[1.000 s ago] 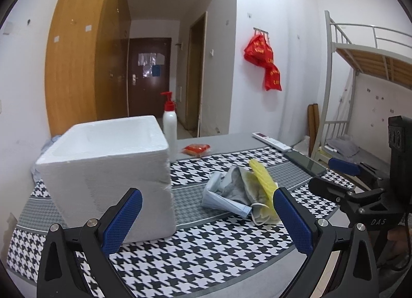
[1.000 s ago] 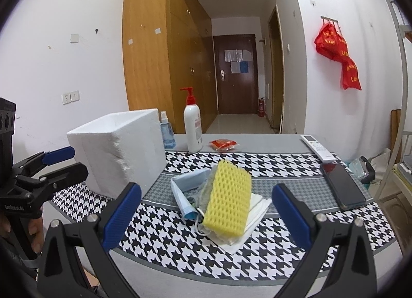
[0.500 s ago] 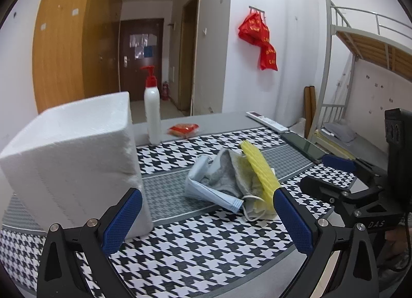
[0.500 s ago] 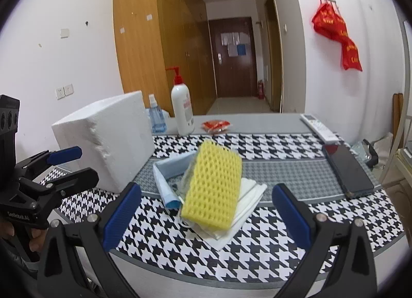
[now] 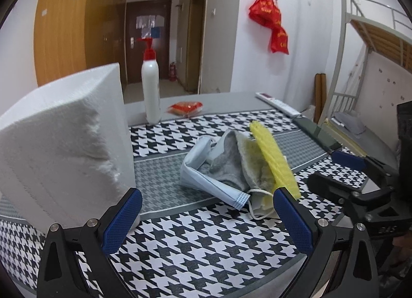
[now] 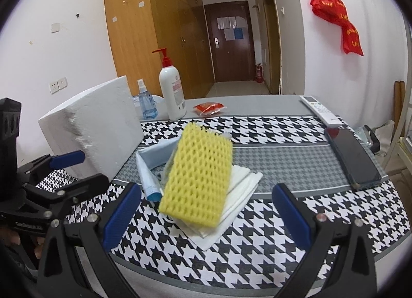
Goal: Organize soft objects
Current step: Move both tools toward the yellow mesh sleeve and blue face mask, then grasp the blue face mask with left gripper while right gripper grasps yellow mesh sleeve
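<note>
Inspecting pile: the foam net (image 6: 198, 176) lies on top of the soft heap at mid-table, on the houndstooth cloth (image 6: 270, 254).
Net axis: long side runs away from me and leans; its near edge hangs lowest, facing my right claw (image 6: 206, 215).
Bearing: net sits dead ahead of my right claw, between the lines of its two fingers, near but not touching.
Right claw: spread wide, holding nothing.
Left claw (image 5: 206, 215): likewise spread wide and empty; from here the heap lies ahead and to the right, net seen edge-on (image 5: 273, 158).
Nearer hand: the right, in my judgement; it also faces the net's broad side.
Under the net: a blue mask (image 5: 206, 179), a grey cloth (image 5: 231, 158) and white folded sheets (image 6: 242, 189), overlapping.
Box (image 5: 64, 148): white foam, left of the heap, just beside my left claw; a likely destination, I judge.
Hidden: the box opening is not visible from either view. How the mask's ear loop tangles with the cloth I cannot tell. The lower sheets are largely covered by the net.
</note>
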`<state>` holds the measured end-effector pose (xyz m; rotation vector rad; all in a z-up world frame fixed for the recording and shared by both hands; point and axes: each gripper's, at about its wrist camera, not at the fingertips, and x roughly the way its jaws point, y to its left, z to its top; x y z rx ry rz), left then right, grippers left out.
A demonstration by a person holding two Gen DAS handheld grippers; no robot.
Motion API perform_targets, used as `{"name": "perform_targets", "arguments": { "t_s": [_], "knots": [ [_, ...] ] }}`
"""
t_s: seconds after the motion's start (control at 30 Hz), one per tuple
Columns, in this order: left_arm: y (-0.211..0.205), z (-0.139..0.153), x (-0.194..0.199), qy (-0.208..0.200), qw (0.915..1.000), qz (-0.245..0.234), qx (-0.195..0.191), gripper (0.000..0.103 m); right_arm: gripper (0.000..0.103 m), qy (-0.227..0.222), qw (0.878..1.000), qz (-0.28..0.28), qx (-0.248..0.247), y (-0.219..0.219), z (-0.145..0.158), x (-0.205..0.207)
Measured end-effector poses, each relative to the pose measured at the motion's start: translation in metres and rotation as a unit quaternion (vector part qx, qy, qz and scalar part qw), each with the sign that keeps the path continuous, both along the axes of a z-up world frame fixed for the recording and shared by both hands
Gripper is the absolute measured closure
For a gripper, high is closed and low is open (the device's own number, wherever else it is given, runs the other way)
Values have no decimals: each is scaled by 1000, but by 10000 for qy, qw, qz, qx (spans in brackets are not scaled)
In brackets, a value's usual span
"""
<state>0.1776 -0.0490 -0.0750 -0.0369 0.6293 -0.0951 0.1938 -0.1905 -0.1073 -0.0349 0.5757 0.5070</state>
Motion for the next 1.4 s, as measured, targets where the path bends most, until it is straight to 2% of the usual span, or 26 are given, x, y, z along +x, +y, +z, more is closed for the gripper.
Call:
{"name": "perform_targets", "arguments": {
  "t_s": [0.13, 0.47, 0.63, 0.8, 0.83, 1.0, 1.07, 1.17, 1.2, 1.27, 1.4],
  "knots": [
    [-1, -5, 14, 227, 9995, 224, -10, 1, 0, 73, 10000, 19, 2, -4, -2, 5],
    [-3, -8, 36, 328, 9970, 685, -182, 6, 0, 118, 9998, 126, -45, -6, 0, 13],
    [-3, -14, 44, 425, 9946, 944, -5, 11, 0, 228, 9994, 247, -44, -2, -5, 19],
    [3, -19, 52, 617, 9914, 1154, -39, 24, 0, 315, 9987, 402, 3, -1, -8, 22],
    [4, -20, 56, 676, 9907, 1181, -71, 29, 0, 338, 9985, 432, 33, -2, -8, 23],
    [7, -22, 65, 787, 9879, 1335, -71, 38, 0, 394, 9980, 473, 131, -1, -9, 30],
    [5, -23, 68, 823, 9880, 1307, -42, 46, 0, 425, 9976, 523, 130, 0, -10, 31],
    [3, -26, 73, 921, 9875, 1281, -14, 49, 1, 478, 9972, 565, 124, 3, -12, 35],
    [3, -27, 75, 933, 9872, 1296, -18, 50, 3, 484, 9970, 584, 144, 3, -13, 36],
    [3, -29, 77, 967, 9864, 1333, -12, 57, 9, 559, 9965, 596, 189, 3, -15, 39],
    [5, -34, 82, 1094, 9849, 1338, -38, 61, 10, 636, 9965, 544, 75, 7, -19, 46]
  ]
}}
